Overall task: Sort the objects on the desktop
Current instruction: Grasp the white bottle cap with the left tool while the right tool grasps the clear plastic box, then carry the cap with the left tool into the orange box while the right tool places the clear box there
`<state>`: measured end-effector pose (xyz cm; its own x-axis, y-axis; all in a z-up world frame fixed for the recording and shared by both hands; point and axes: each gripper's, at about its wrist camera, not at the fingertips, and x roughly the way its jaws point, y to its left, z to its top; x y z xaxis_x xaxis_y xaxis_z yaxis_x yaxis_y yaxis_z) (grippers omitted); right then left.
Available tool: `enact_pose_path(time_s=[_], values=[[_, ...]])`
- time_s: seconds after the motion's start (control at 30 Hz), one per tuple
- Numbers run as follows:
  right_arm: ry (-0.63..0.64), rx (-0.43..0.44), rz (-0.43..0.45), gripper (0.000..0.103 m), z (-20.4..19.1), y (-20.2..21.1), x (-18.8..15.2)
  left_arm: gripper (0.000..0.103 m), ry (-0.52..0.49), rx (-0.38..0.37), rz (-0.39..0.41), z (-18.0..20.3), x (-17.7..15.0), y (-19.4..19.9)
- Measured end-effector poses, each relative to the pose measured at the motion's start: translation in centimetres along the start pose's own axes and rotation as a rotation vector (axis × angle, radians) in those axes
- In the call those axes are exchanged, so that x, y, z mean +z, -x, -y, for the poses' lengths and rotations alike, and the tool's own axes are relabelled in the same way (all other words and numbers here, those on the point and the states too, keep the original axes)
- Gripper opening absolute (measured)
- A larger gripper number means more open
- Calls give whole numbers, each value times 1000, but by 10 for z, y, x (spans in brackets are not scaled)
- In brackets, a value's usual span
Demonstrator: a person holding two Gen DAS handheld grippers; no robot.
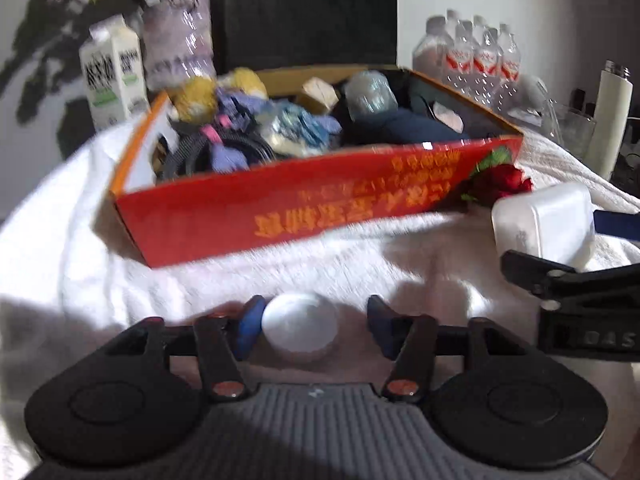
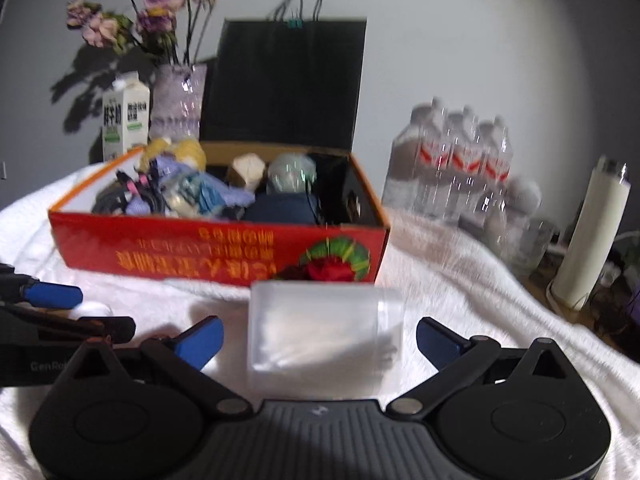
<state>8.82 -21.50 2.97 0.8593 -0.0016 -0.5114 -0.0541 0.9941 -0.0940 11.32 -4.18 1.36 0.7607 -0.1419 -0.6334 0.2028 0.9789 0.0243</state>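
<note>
A red cardboard box (image 1: 280, 212) stuffed with yarn, straps and cloth stands on a white towel (image 1: 60, 240). In front of it lies a small white round case (image 1: 300, 326) between the blue pads of my left gripper (image 1: 314, 322). The left pad is against the case and the right pad stands off it, so the gripper is open. My right gripper (image 2: 320, 338) is open around a translucent plastic box (image 2: 324, 332) lying on the towel, with a gap on each side. The left gripper's blue fingertip (image 2: 52, 296) and the round case (image 2: 94, 308) show at the left of the right wrist view.
Behind the red box stand a milk carton (image 2: 126, 118), a vase of purple flowers (image 2: 178, 98) and a black paper bag (image 2: 284, 80). A pack of water bottles (image 2: 452, 164) and a white flask (image 2: 592, 236) are to the right, near the towel's edge.
</note>
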Motion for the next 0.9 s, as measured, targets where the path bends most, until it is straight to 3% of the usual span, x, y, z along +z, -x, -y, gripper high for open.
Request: enact_pose_path(time_s=[0.07,0.13,0.27,0.37,0.53,0.67,0.8,0.9], values=[[-27,12,-35,100,2,-8,0,41,19,-9,12,-2,-1,4],[-69,49,-37,81,8,-8,-1,41,40,-12,31,-5,-2,11],[-158,108,-1,81,19,8,-2,41,92,-23,89,-9,-5,49],[-180,136,41,81,21,41,-5,41,151,-57,128,-12,-15,89],[-187,234,48,81,19,98,-33,41,201,-44,147,-8,-43,141],[-203,259,29,81,15,129,-58,41,183,-9,162,3,-69,158],[-185,272,9,81,3,142,-75,41,189,-20,103,10,-87,161],[-180,284,19,81,2,155,-80,41,175,-23,105,15,-93,170]])
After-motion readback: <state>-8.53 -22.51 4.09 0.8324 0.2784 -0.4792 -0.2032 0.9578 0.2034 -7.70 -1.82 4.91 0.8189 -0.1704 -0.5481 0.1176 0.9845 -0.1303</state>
